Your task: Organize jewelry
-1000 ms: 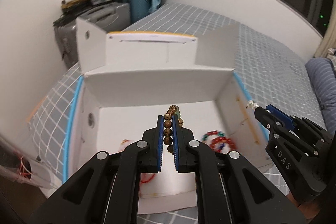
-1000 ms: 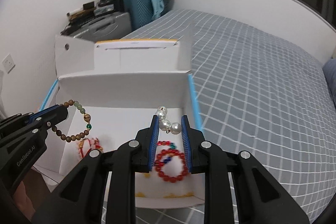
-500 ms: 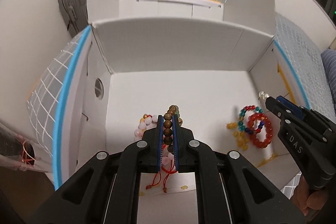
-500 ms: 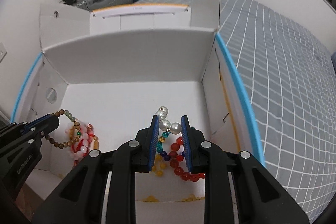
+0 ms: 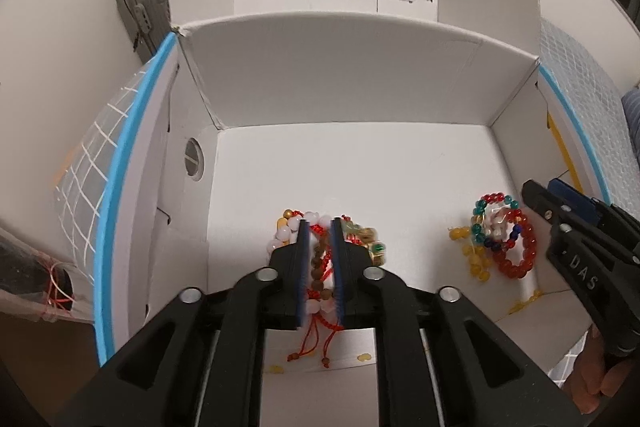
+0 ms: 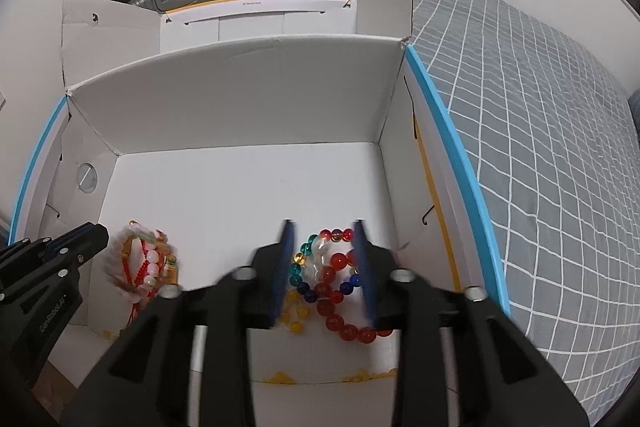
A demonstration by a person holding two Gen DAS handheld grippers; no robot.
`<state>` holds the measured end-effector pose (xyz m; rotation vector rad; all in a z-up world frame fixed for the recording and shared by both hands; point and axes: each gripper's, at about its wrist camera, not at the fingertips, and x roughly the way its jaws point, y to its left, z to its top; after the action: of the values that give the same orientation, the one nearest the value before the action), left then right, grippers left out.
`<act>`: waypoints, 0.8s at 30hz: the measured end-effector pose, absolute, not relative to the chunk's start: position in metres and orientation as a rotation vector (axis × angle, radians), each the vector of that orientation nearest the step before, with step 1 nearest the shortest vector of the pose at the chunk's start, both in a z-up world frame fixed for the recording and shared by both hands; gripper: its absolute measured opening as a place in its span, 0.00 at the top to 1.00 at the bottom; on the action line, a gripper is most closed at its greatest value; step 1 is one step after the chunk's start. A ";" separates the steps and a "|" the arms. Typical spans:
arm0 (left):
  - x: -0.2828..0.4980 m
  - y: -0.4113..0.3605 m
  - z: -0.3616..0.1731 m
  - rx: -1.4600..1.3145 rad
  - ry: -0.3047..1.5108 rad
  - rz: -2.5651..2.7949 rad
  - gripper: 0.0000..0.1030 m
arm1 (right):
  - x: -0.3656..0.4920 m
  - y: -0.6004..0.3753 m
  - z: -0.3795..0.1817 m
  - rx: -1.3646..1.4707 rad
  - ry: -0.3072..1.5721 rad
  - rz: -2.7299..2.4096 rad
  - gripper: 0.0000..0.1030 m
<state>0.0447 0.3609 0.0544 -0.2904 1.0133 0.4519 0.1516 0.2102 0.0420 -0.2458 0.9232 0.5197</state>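
Bracelets: two heaps are seen on the floor of the white box (image 5: 360,79).
Left heap (image 5: 320,255): wooden, pink and red-cord strands, lying between the left gripper (image 5: 319,227) pads.
Right heap (image 6: 328,279): red, coloured and clear beads under the right gripper (image 6: 324,227).
Jaws: both have just been opening; nothing is pinched.

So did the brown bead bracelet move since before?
Yes. The brown bead bracelet went down into the white box, landing on the bracelet pile between the left gripper's just-opened jaws.
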 end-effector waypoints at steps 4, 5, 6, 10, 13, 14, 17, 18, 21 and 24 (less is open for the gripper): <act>0.035 0.358 0.066 -0.289 0.973 0.459 0.62 | 0.140 0.202 0.058 -0.230 0.866 0.537 0.44; 0.031 0.355 0.072 -0.288 0.954 0.461 0.50 | 0.135 0.199 0.065 -0.221 0.845 0.549 0.38; 0.027 0.353 0.077 -0.283 0.933 0.463 0.43 | 0.131 0.195 0.071 -0.212 0.826 0.556 0.30; 0.005 0.340 0.096 -0.230 0.851 0.501 0.24 | 0.113 0.176 0.090 -0.176 0.766 0.578 0.16; -0.012 0.332 0.106 -0.223 0.802 0.521 0.13 | 0.098 0.164 0.098 -0.161 0.725 0.577 0.09; -0.018 0.330 0.108 -0.225 0.790 0.524 0.09 | 0.092 0.160 0.099 -0.164 0.712 0.576 0.08; -0.030 0.323 0.109 -0.209 0.774 0.523 0.06 | 0.080 0.152 0.097 -0.168 0.697 0.571 0.08; -0.032 0.323 0.108 -0.206 0.772 0.522 0.06 | 0.076 0.149 0.094 -0.167 0.697 0.572 0.08; -0.043 0.319 0.104 -0.209 0.770 0.523 0.06 | 0.066 0.141 0.085 -0.162 0.699 0.569 0.08; -0.052 0.314 0.100 -0.217 0.765 0.511 0.06 | 0.057 0.132 0.076 -0.164 0.710 0.576 0.08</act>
<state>-0.0523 0.3144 0.0997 -0.2172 0.7655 0.5105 0.0574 0.1325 0.0755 -0.1640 0.7097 0.5764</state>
